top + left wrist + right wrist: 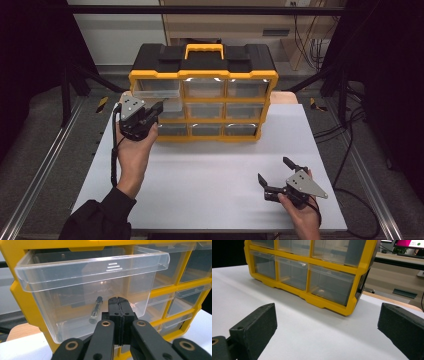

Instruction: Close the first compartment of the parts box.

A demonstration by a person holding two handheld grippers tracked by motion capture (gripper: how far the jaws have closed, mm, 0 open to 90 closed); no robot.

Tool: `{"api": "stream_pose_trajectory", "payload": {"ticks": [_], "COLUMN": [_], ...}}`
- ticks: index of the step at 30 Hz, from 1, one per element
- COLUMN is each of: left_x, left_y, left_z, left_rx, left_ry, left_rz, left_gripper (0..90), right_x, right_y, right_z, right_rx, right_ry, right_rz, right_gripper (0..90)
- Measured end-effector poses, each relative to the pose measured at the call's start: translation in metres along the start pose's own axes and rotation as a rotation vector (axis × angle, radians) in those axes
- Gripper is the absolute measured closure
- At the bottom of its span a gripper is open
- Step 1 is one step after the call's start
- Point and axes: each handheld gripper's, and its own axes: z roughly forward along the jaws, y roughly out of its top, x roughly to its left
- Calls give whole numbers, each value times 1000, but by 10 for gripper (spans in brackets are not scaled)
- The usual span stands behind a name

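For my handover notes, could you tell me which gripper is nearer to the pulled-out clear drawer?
Left. The left gripper, jaws shut, sits right at the front of the pulled-out clear drawer on the organiser's left side. The right gripper rests open on the white table, well away from it.

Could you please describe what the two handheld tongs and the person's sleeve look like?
Both the left tongs and right tongs are black, two-jawed, each topped by a grey three-cornered plate dotted with screws. Brass-coloured rivets mark the jaw links. A black cable trails from each. The sleeve is black.
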Motion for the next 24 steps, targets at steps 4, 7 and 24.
{"api": "stream_pose_trajectory", "payload": {"ticks": [4, 7, 24], "left_x": [0, 0, 1], "left_y": [0, 0, 2], "left_z": [1, 1, 4], "left_rx": [-1, -1, 25], "left_ry": [-2, -3, 10], "left_rz": [-3, -3, 3], "left_gripper": [897, 898, 897], "right_x": [0, 0, 0], "right_y": [0, 0, 0], "right_z": [0, 0, -1], "right_rx": [-1, 2, -5], "right_ry": [-2, 0, 4], "right_rz": [-2, -2, 8], "right_gripper": [25, 25, 25]}}
